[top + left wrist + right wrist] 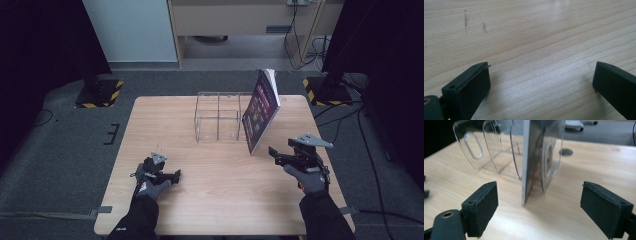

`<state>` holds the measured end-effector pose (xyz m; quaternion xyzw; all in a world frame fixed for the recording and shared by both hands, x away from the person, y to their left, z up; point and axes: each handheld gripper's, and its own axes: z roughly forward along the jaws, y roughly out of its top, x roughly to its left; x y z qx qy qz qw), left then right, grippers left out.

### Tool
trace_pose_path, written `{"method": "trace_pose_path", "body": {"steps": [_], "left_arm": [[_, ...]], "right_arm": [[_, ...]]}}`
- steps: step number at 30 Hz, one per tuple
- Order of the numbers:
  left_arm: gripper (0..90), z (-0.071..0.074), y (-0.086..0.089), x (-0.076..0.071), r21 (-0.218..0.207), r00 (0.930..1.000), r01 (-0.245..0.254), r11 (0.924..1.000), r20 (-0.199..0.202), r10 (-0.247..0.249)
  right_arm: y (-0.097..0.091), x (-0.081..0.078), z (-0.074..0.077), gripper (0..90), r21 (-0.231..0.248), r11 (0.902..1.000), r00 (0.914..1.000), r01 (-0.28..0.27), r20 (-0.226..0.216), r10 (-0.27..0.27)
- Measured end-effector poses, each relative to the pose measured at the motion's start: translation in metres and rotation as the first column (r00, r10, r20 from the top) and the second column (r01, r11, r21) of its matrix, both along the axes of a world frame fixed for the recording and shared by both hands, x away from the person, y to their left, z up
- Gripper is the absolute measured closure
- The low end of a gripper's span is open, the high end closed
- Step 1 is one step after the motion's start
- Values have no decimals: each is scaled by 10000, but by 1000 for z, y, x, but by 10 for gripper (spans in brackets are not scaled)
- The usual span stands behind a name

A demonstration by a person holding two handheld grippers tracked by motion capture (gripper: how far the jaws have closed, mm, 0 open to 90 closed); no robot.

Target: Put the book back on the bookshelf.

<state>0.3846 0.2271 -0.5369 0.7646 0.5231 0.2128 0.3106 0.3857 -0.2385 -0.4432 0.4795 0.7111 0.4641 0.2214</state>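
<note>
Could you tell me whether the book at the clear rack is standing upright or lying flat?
Standing, tilted: the book rests on its lower edge on the table, leaning against the clear rack, apart from the open right hand-held gripper.

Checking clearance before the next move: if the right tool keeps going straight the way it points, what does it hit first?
Most likely the near bottom edge of the book, which stands in the clear rack dead ahead, centred between the right tool's open jaws. Only bare table lies before it; the depth of that gap is unclear.

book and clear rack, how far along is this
Done: the book stands on edge, leaning in the end slot of the clear rack. In hand: nothing; the right gripper is open just short of the book, the left gripper open over bare table. Left: other slots empty.
</note>
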Motion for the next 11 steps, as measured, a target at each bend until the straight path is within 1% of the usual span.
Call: {"method": "trace_pose_path", "body": {"steps": [5,7,11], "left_arm": [[5,0,0,0,-6,10000,6,10000,-2,-6],[5,0,0,0,-3,10000,6,10000,-2,-6],[5,0,0,0,-6,10000,28,10000,-5,-28]], "right_arm": [[-12,-13,-11,140,-137,9999,9997,-53,-247,50],[-17,-16,-17,138,-202,9998,9991,-25,-431,16],[-27,-18,-29,135,-635,9979,9965,97,-826,-149]]}}
